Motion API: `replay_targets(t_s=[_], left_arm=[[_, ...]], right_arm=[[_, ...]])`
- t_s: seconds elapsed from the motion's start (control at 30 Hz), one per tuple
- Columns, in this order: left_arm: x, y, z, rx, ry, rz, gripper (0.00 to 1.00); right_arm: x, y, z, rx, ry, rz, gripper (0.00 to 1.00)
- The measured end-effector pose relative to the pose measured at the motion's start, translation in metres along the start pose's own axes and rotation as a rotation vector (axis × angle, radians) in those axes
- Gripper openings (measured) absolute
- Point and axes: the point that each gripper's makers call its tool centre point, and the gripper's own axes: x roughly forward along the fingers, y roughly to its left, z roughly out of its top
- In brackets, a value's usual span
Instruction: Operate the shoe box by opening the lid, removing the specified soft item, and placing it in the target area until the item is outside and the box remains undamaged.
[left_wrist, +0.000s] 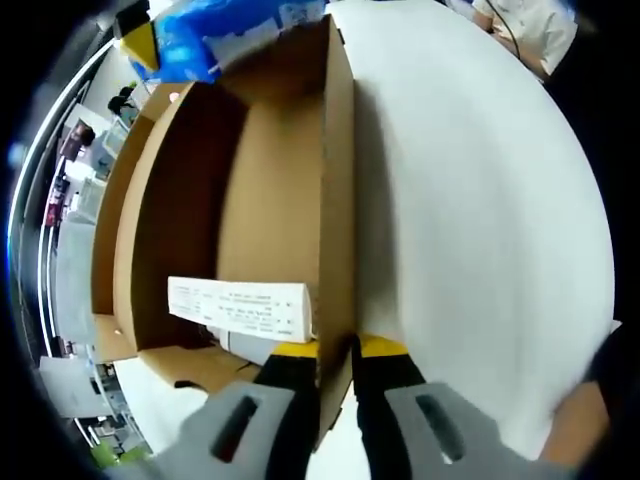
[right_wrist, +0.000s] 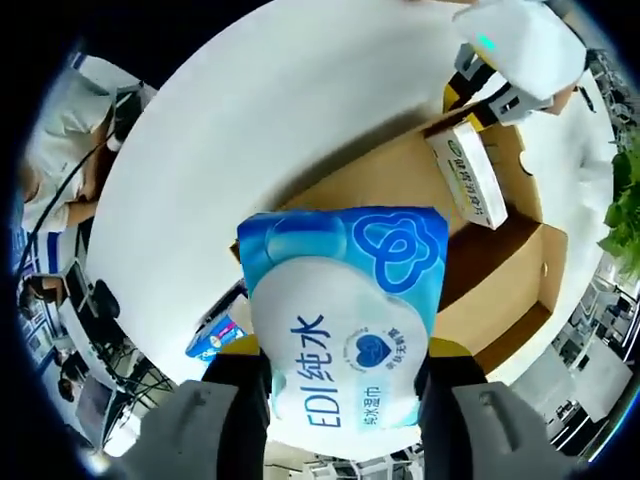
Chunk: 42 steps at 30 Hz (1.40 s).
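An open brown cardboard shoe box (left_wrist: 270, 190) lies on a white table (left_wrist: 480, 220). My left gripper (left_wrist: 337, 365) is shut on the box's side wall, one yellow-tipped finger inside and one outside. A small white carton (left_wrist: 240, 305) lies inside near that gripper. My right gripper (right_wrist: 345, 375) is shut on a soft blue-and-white wipes pack (right_wrist: 345, 320), held above the box (right_wrist: 470, 260). That pack (left_wrist: 210, 35) also hangs over the box's far end in the left gripper view. The left gripper (right_wrist: 520, 50) shows at the top right of the right gripper view, beside the small carton (right_wrist: 468, 175).
A person in white (right_wrist: 60, 140) sits beyond the table's far edge. Office desks and chairs (left_wrist: 75, 180) stand past the box. A green plant (right_wrist: 625, 215) is at the right edge. A hand (left_wrist: 580, 430) shows at the lower right of the left gripper view.
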Motion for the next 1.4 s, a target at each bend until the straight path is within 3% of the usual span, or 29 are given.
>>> replay_targets(t_s=[0.73, 1.4], left_arm=[[0.0, 0.0, -0.001, 0.003, -0.003, -0.003, 0.1], [0.0, -0.001, -0.002, 0.005, -0.006, -0.005, 0.1]], right_arm=[[-0.026, 0.067, -0.021, 0.193, 0.053, 0.06, 0.57], [-0.027, 0.13, -0.024, 0.34, 0.065, 0.121, 0.56]])
